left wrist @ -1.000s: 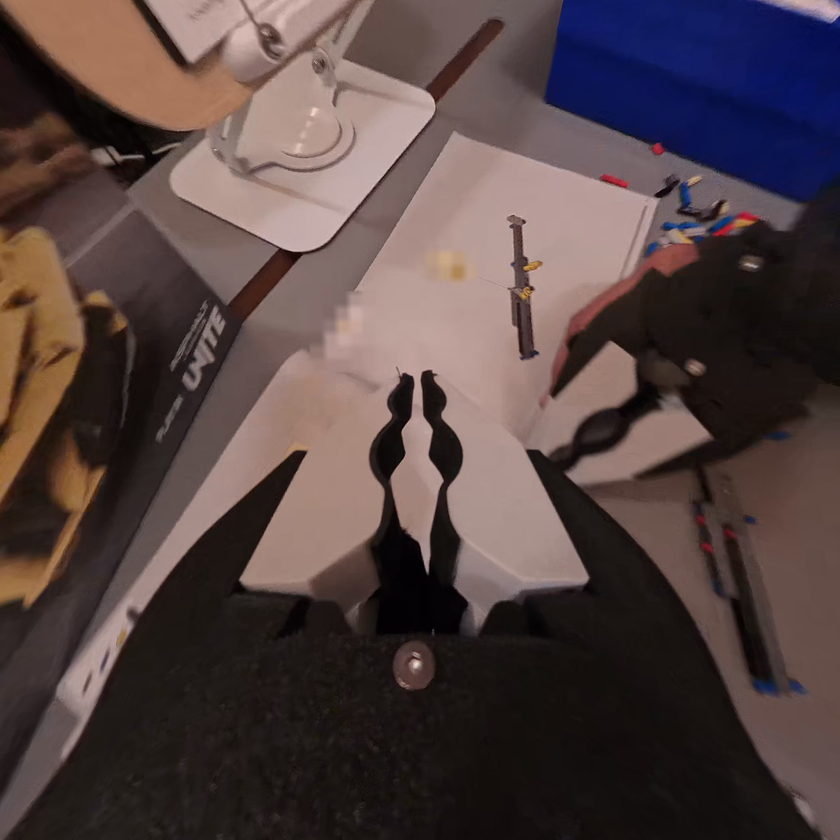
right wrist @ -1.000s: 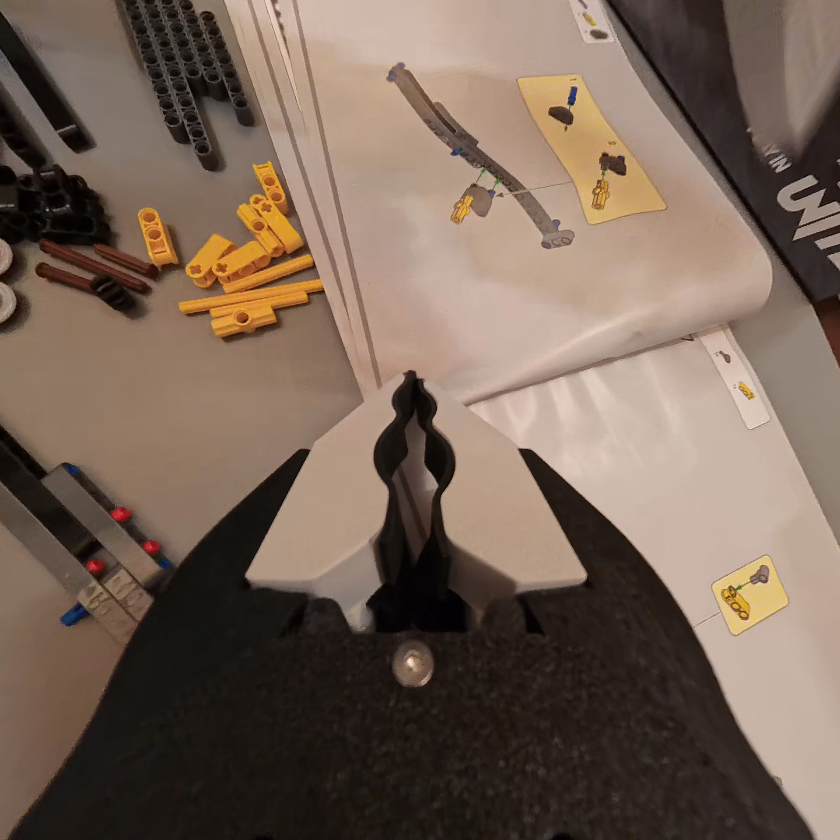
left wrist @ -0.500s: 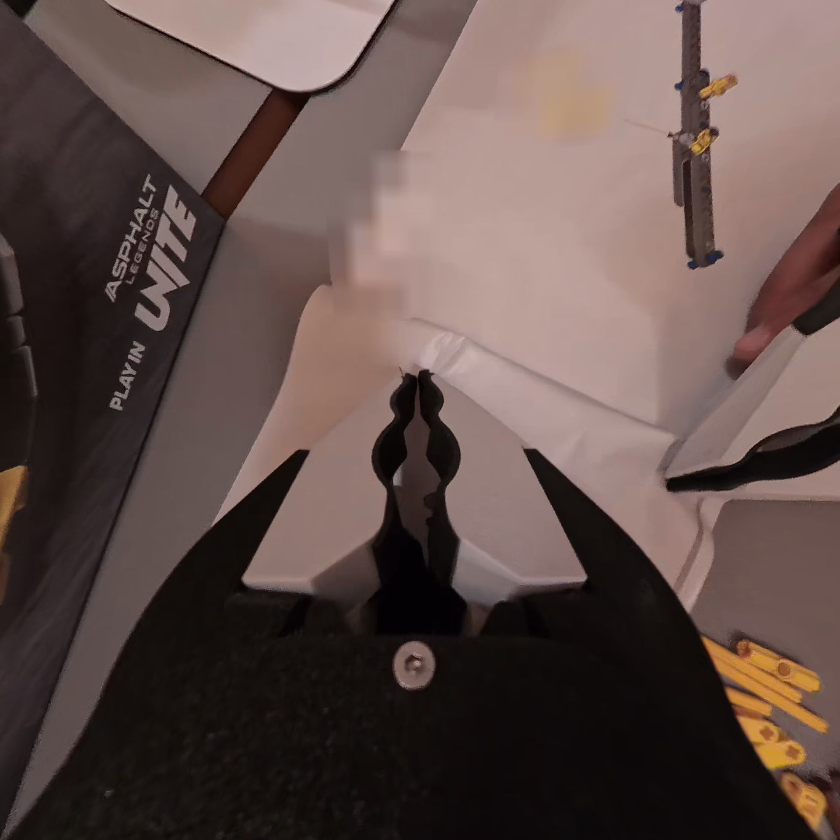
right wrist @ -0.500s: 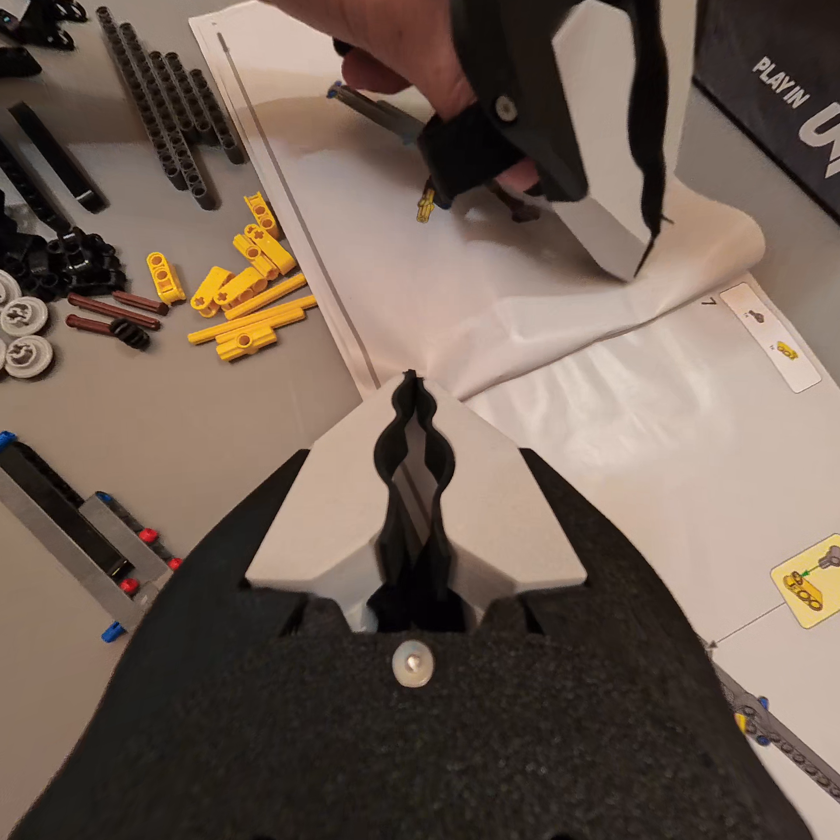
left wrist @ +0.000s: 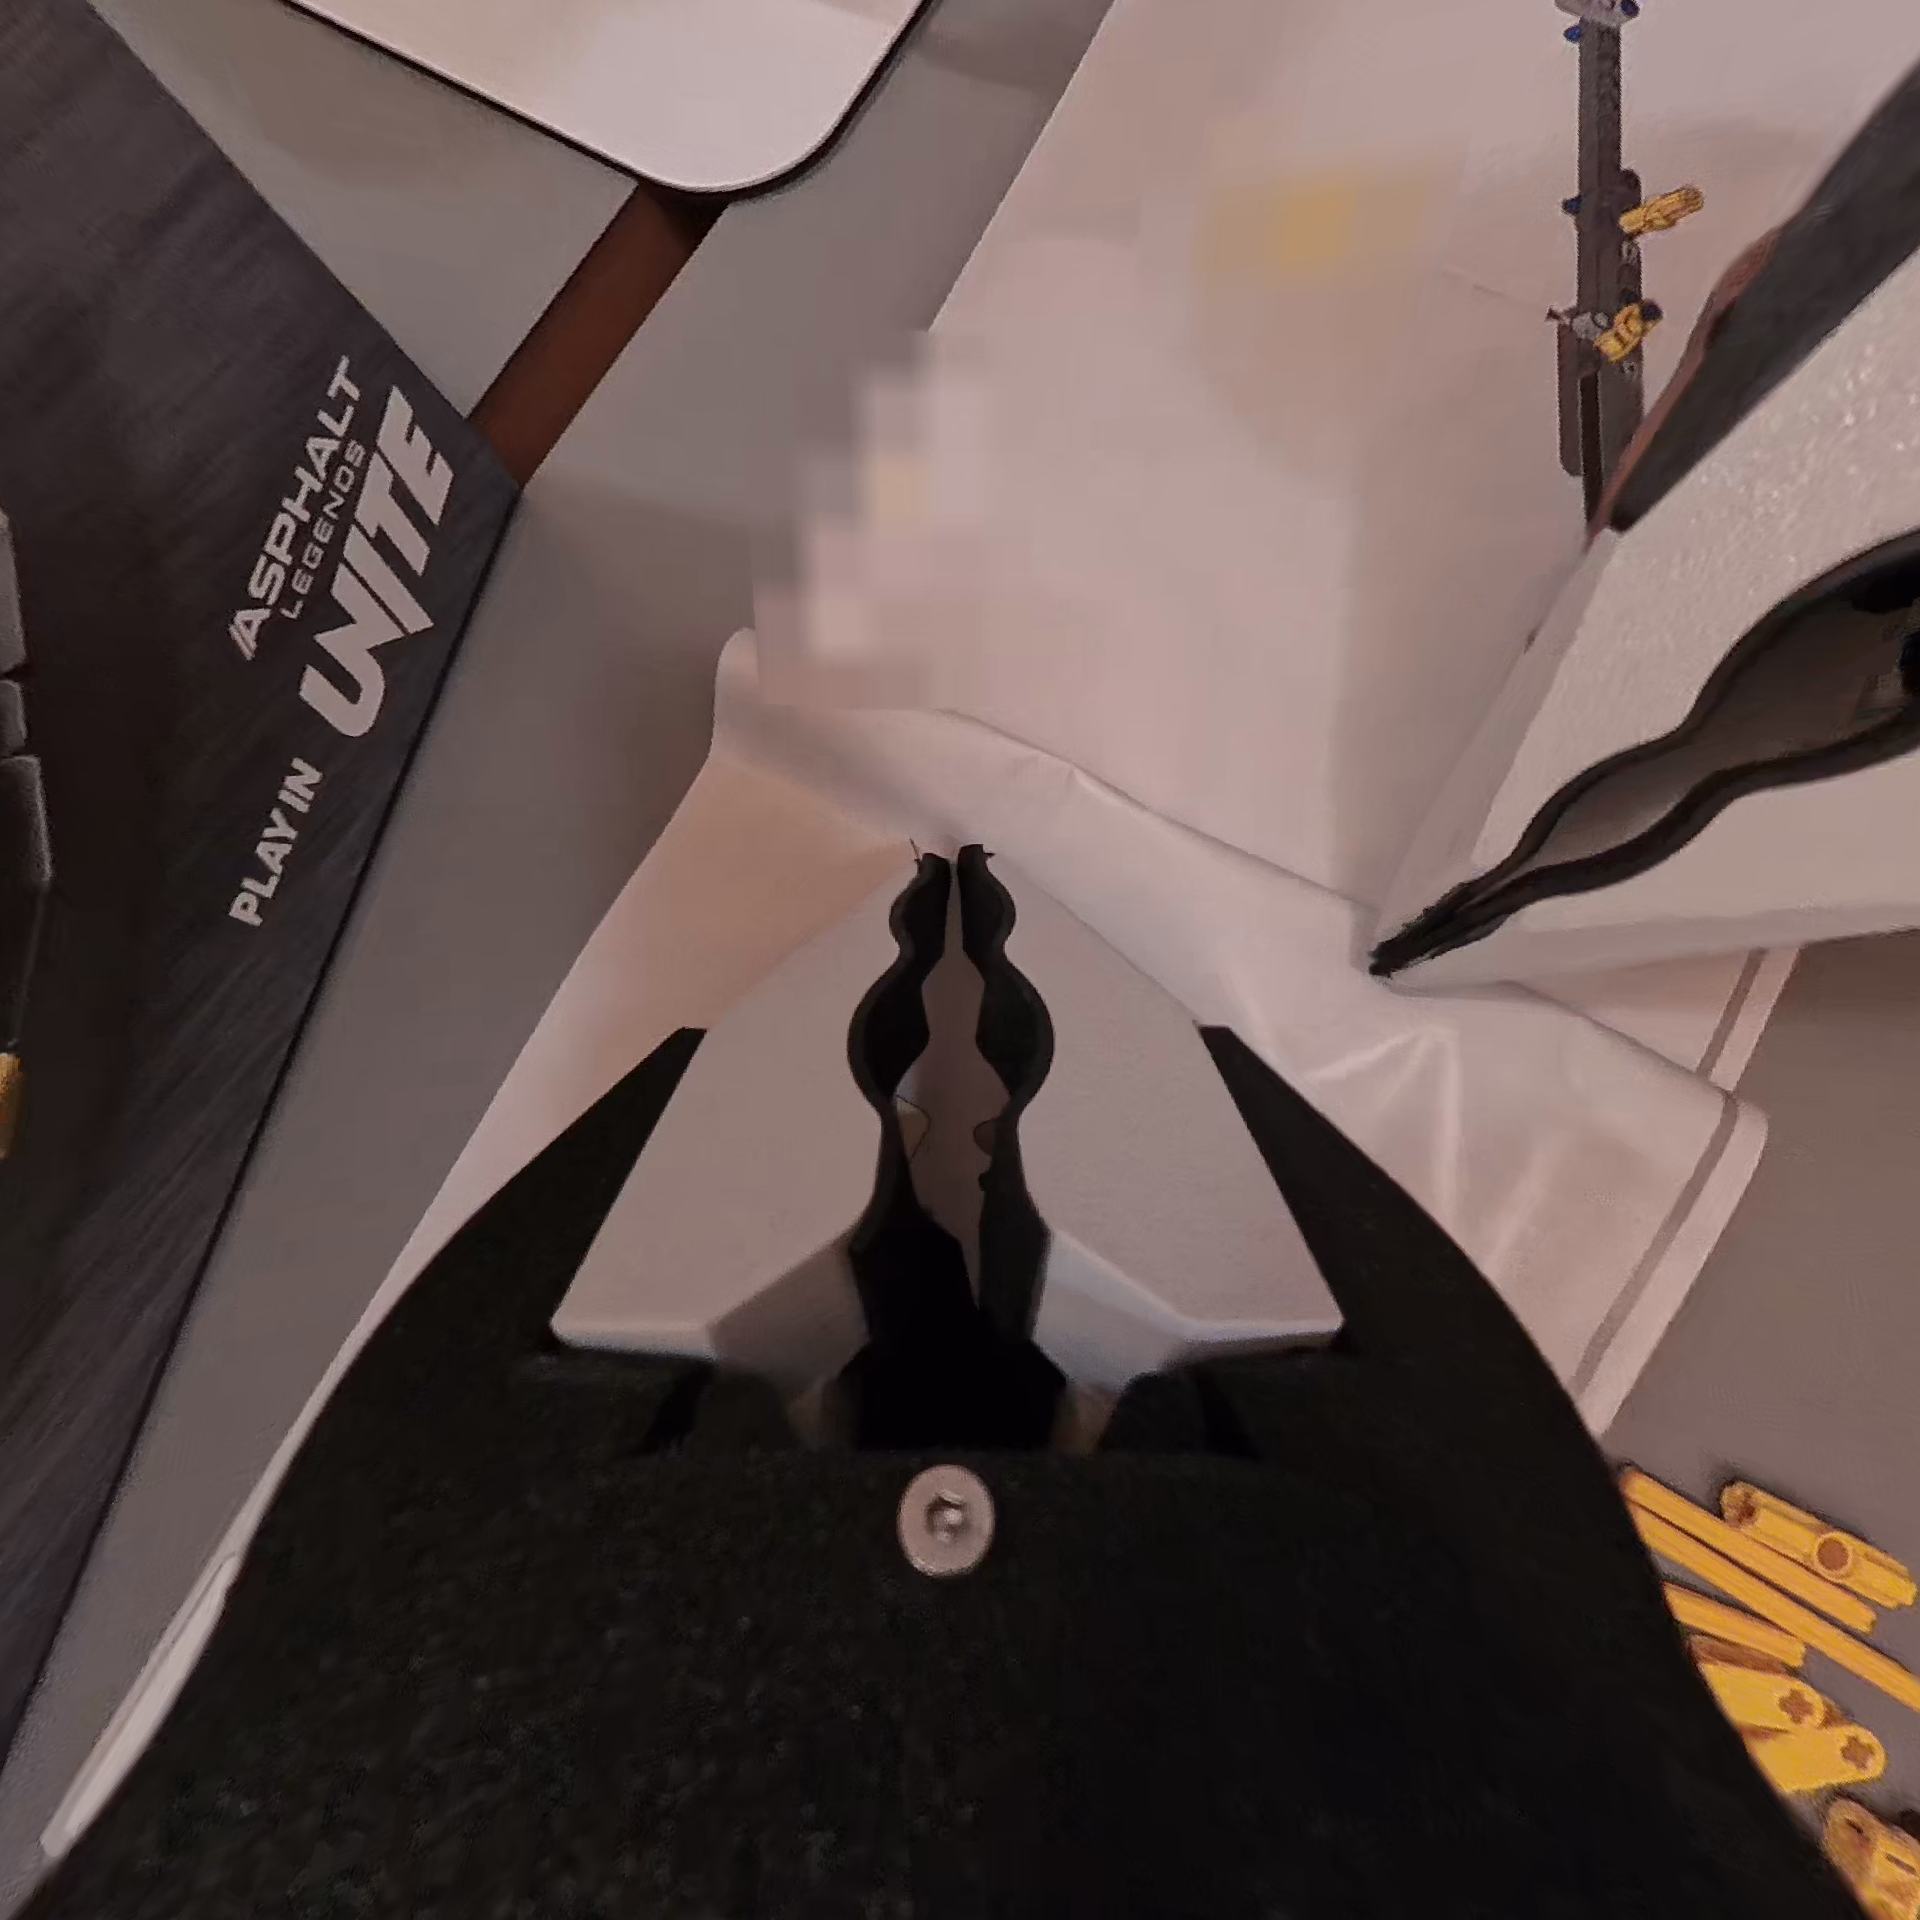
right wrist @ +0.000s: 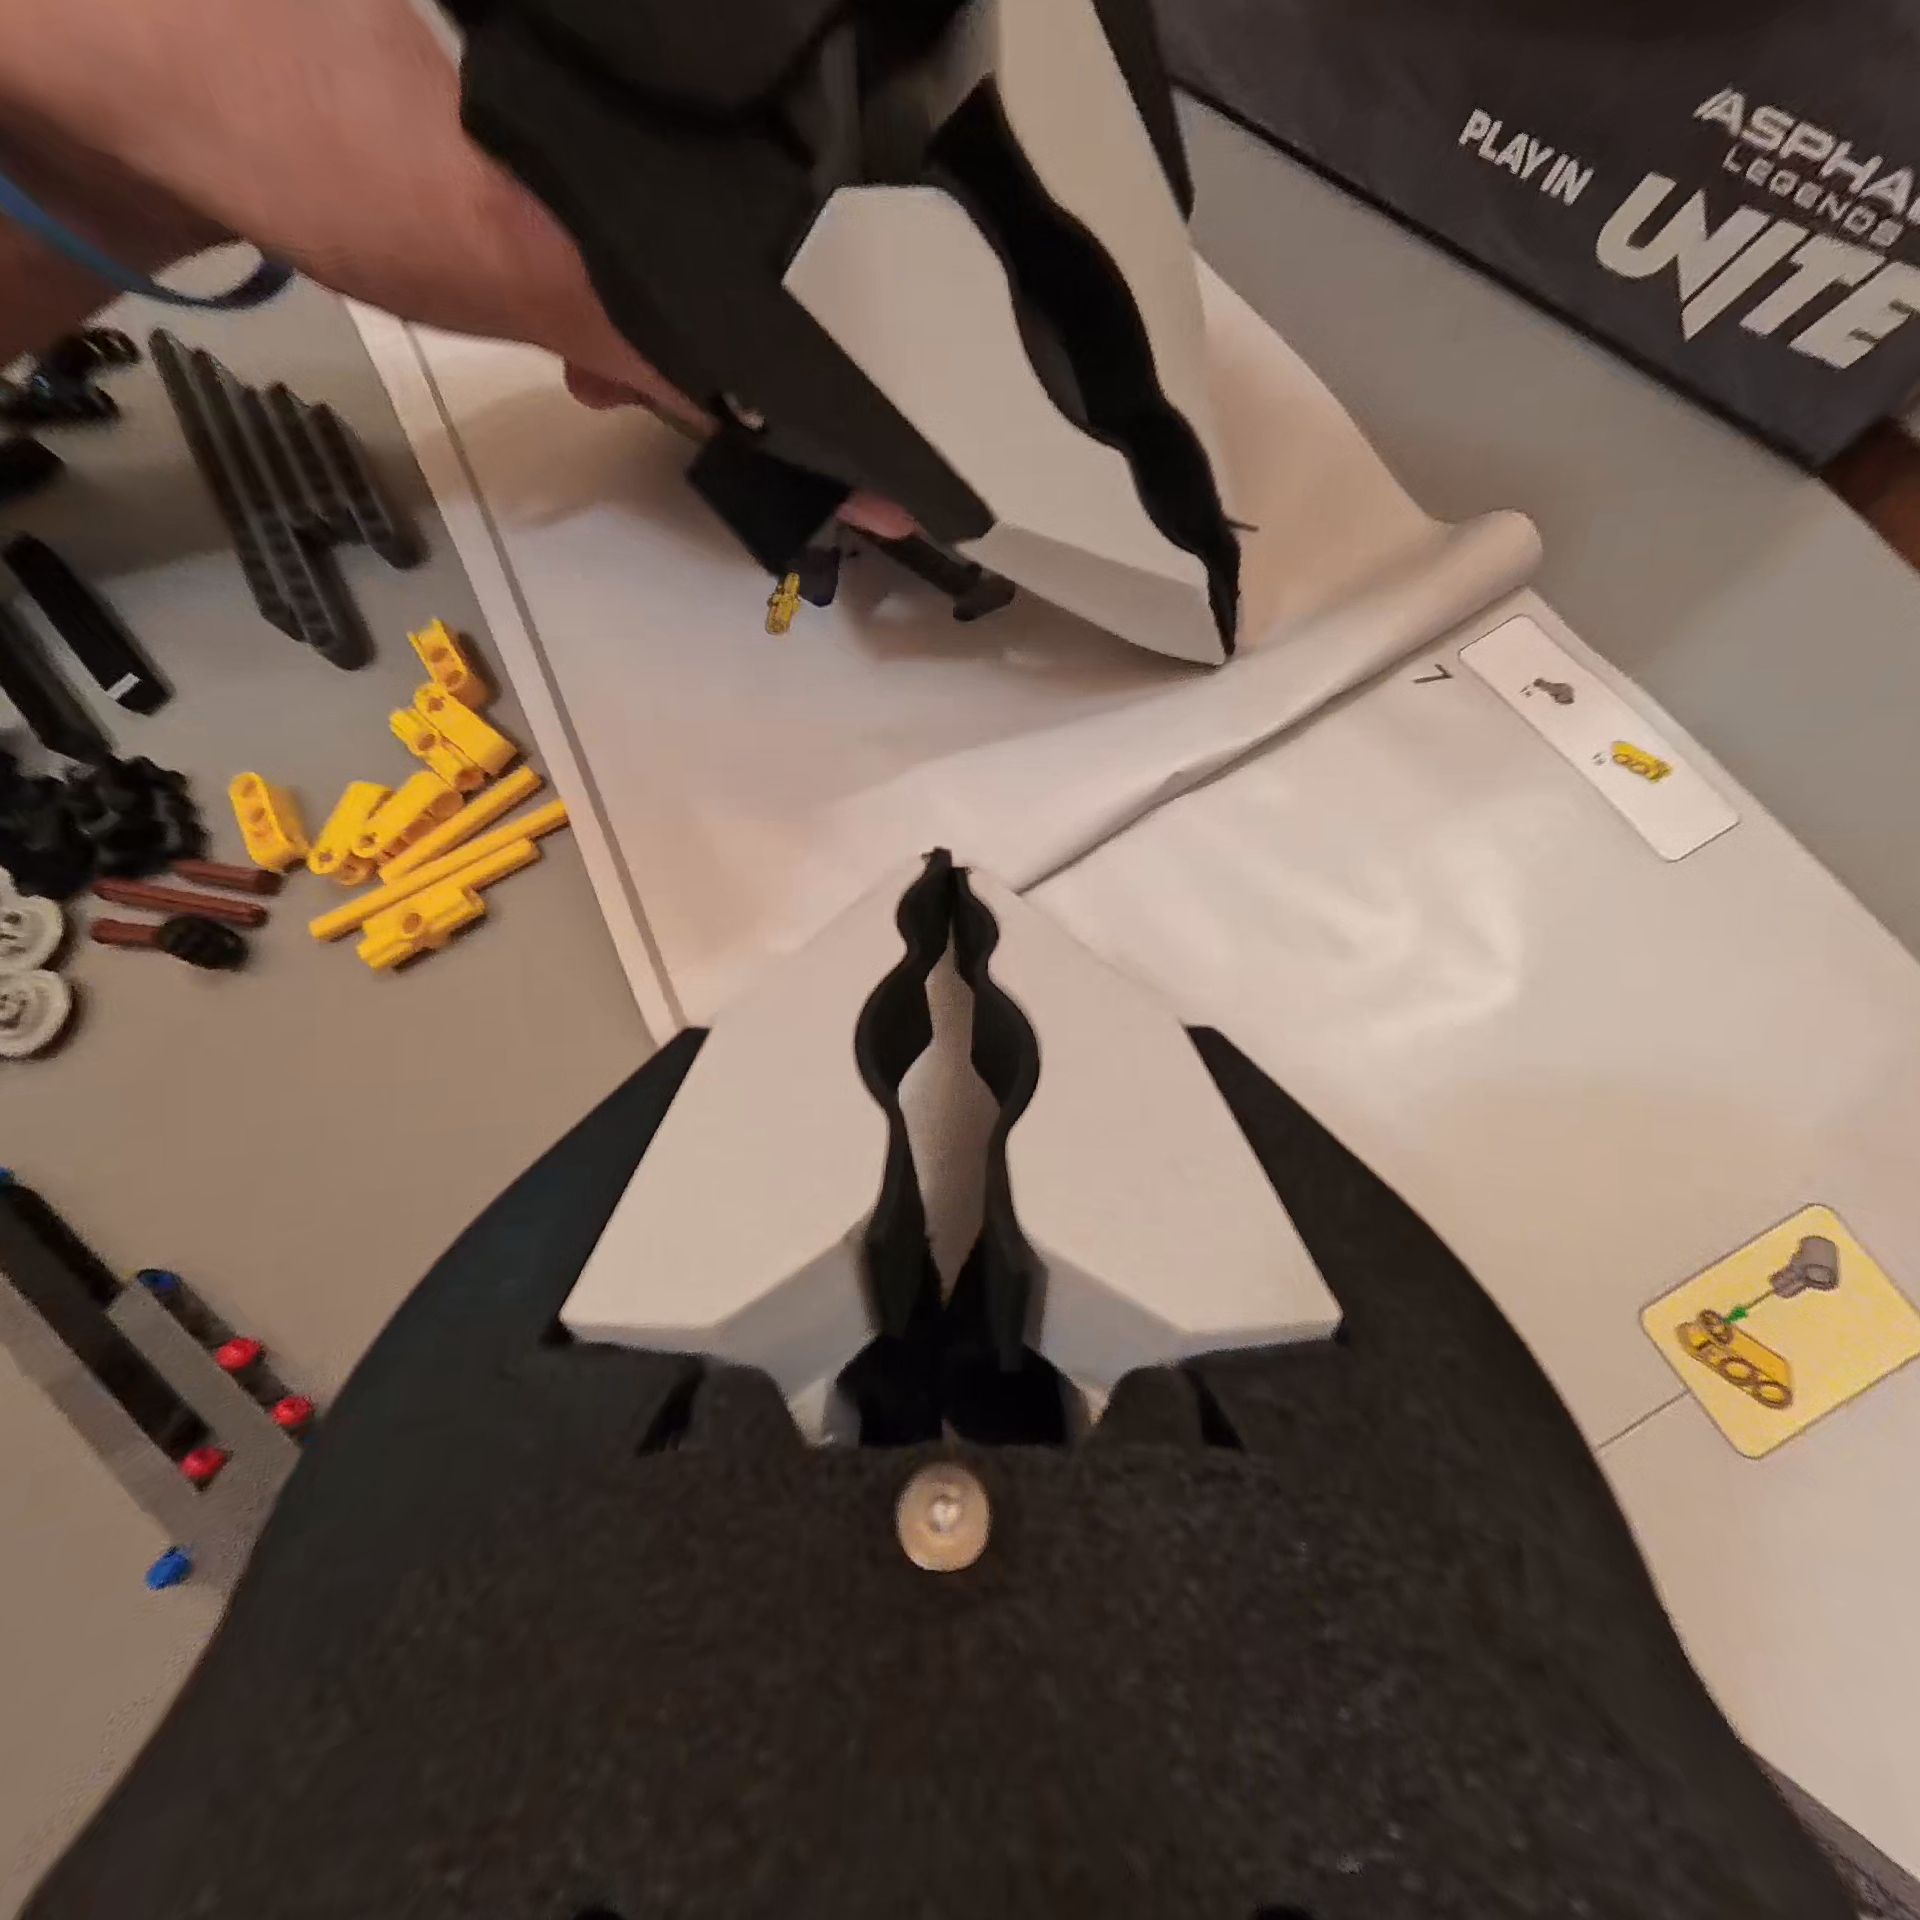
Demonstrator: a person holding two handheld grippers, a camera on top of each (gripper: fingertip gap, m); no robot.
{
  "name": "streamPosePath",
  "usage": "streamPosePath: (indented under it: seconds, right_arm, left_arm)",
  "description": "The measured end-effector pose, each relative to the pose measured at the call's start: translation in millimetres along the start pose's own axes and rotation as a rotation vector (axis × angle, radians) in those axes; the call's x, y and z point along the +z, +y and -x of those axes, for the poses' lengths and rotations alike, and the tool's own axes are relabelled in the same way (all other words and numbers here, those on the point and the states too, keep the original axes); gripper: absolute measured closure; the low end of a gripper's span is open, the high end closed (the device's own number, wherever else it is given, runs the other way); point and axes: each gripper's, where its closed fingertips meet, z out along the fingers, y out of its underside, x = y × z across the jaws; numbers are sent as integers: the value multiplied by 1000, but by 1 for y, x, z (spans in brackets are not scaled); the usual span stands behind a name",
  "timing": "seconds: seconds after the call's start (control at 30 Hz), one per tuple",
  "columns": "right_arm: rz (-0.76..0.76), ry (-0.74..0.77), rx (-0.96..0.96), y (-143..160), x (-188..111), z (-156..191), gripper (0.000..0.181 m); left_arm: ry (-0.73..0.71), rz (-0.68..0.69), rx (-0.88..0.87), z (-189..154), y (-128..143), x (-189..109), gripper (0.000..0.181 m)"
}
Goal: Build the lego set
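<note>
Both grippers meet at the folded ridge of an open instruction booklet [right wrist: 1351,935] lying on the grey table [right wrist: 312,1091]. The left gripper [left wrist: 954,854] has its 2 black fingers drawn together at the tips, which press against the raised fold of a white page [left wrist: 1122,821]; whether paper is actually pinched between them cannot be told. In the right wrist view this same gripper comes down steeply from above, held by a bare hand [right wrist: 343,197], its point touching the curled page. The right gripper [right wrist: 940,860] is also closed, its tips meeting at the lower end of the same fold, with nothing visibly held. The lego parts lie loose on the table to the left of the booklet: a cluster of yellow pieces [right wrist: 416,821], a row of long dark beams [right wrist: 281,499], brown axles [right wrist: 177,899], pale round wheels [right wrist: 26,966], and a partly built grey-and-black assembly with red and blue pins [right wrist: 135,1382] nearest the camera. A dark set box [right wrist: 1558,260] with white lettering stands beyond the booklet's far edge. The open page shows 2 small picture panels, 1 white [right wrist: 1595,738] and 1 yellow [right wrist: 1766,1345].
</note>
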Motion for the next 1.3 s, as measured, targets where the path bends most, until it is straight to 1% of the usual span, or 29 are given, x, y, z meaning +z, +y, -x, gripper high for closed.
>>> streamPosePath:
  seconds: [0.07,0.13,0.2,0.27,0.4,0.53,0.7,0.8,0.83,0.87,0.9,0.93,0.97,1.0,1.03,1.07,1.13,1.2,1.23,1.3]
  right_arm:
    - [14,36,-45,2,1,-1,181]
    - [11,50,-55,2,1,-1,181]
    - [9,54,-62,2,1,-1,181]
    - [5,53,-60,2,1,-1,181]
    - [2,53,-62,3,1,-1,181]
    - [2,57,-61,3,1,-1,181]
    - [3,74,-68,3,1,-2,181]
    - [-8,73,-54,1,0,-1,181]
    - [-15,87,-68,0,-1,-1,181]
    - [-37,110,-95,-2,-5,1,181]
    - [-75,156,-114,-8,-12,1,179]
    - [-108,214,-122,-14,-22,0,179]
    - [-128,262,-129,-18,-33,0,179]
    - [-139,298,-130,-22,-44,2,179]
    - [-151,326,-107,-23,-54,6,179]
    - [-170,331,-73,-24,-62,13,178]
    - [-225,307,15,-19,-70,26,172]
    - [-270,269,107,-9,-71,36,157]
    - [-279,256,148,-4,-71,38,152]
    - [-271,258,173,4,-69,38,140]
  left_arm:
    - [11,-9,-42,1,-6,-2,179]
    - [42,-72,-92,-1,-22,-4,178]
    - [13,-78,-118,7,-29,1,179]
    - [-31,-45,-111,17,-28,10,180]
    - [-10,-36,-93,17,-30,16,181]
    - [-30,0,-60,16,-27,19,181]
    - [-7,-19,-119,16,-27,19,181]
    - [-42,-35,-85,18,-27,16,180]
    - [-46,-50,-120,19,-27,10,179]
    - [-35,-100,-170,19,-31,-2,177]
    - [-22,-186,-221,17,-37,-22,177]
    - [-19,-276,-268,17,-41,-49,176]
    - [-40,-344,-310,18,-39,-77,175]
    - [-86,-381,-344,20,-30,-104,174]
    - [-137,-382,-371,21,-15,-127,172]
    - [-181,-362,-393,19,4,-146,171]
    - [-255,-358,-428,10,40,-174,166]
    - [-324,-392,-434,3,68,-191,161]
    - [-361,-410,-426,1,79,-195,158]
    - [-439,-441,-398,3,96,-202,152]
